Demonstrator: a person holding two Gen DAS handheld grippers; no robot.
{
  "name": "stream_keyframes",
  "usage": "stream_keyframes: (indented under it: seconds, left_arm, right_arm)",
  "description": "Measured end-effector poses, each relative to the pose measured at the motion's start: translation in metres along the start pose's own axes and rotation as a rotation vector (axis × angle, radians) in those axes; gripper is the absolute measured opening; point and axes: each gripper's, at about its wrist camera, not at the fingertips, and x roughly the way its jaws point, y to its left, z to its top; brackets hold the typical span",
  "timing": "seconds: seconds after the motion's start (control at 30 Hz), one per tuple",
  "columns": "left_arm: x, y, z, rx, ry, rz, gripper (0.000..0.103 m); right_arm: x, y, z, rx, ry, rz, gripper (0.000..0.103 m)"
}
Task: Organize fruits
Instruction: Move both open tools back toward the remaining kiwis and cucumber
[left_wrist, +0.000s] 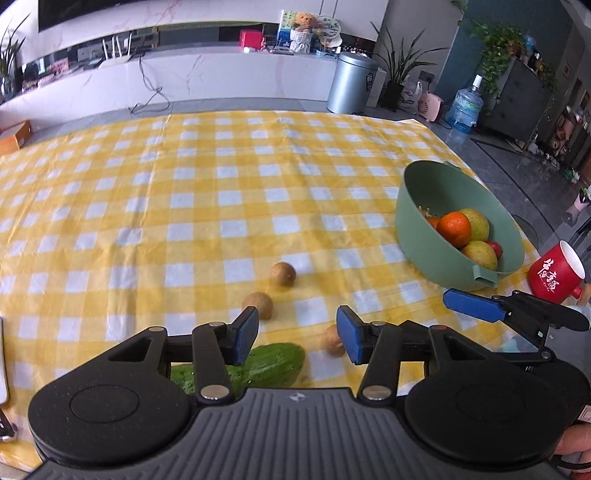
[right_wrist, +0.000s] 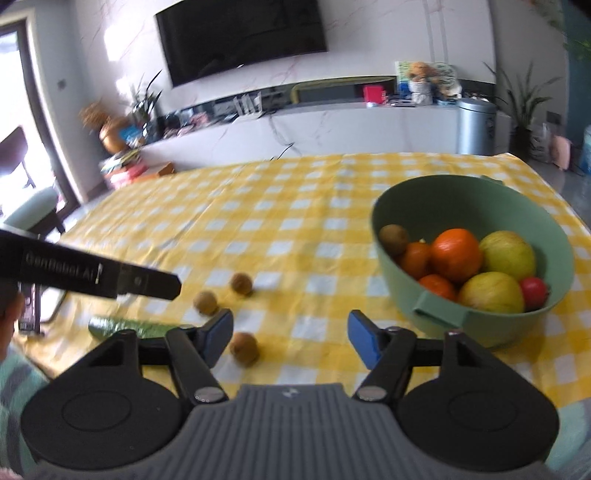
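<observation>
A yellow-and-white checked cloth covers the tabletop (left_wrist: 221, 192), and at its right stands a round sage-green plastic bowl (right_wrist: 476, 195) holding oranges, yellow-green apples, a small red fruit and one brown kiwi (right_wrist: 393, 239). A dark green cucumber (left_wrist: 273, 363) lies at the near edge, with three loose brown kiwis (left_wrist: 283, 274) just beyond it on the cloth. The left hand-held gripper (left_wrist: 297, 336) hovers over the cucumber with jaws spread and nothing between them, and the right hand-held gripper (right_wrist: 291, 338) is likewise open and empty beside the bowl.

You face a marble wall (right_wrist: 369, 37) with a dark television (right_wrist: 240, 35); below it, a white cabinet (left_wrist: 221, 79); beside that, a steel bin (left_wrist: 352, 83).
</observation>
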Motion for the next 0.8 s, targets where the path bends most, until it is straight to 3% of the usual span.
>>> stream_keyframes:
  seconds: [0.17, 0.43, 0.63, 0.8]
  left_arm:
    - [0.004, 0.02, -0.002, -0.093, 0.001, 0.0, 0.052]
    - [0.017, 0.052, 0.001, -0.256, 0.041, -0.012, 0.046]
    - [0.033, 0.049, 0.004, -0.241, 0.041, -0.036, 0.046]
    - [0.046, 0.041, 0.002, -0.184, 0.042, -0.033, 0.046]
  right_arm:
    - [0.01, 0.006, 0.0, -0.023, 0.049, 0.02, 0.053]
    - [0.028, 0.011, 0.001, -0.012, 0.099, 0.074, 0.046]
    - [0.041, 0.015, 0.003, -0.003, 0.127, 0.109, 0.04]
    - [0.048, 0.025, 0.001, -0.07, 0.151, 0.105, 0.038]
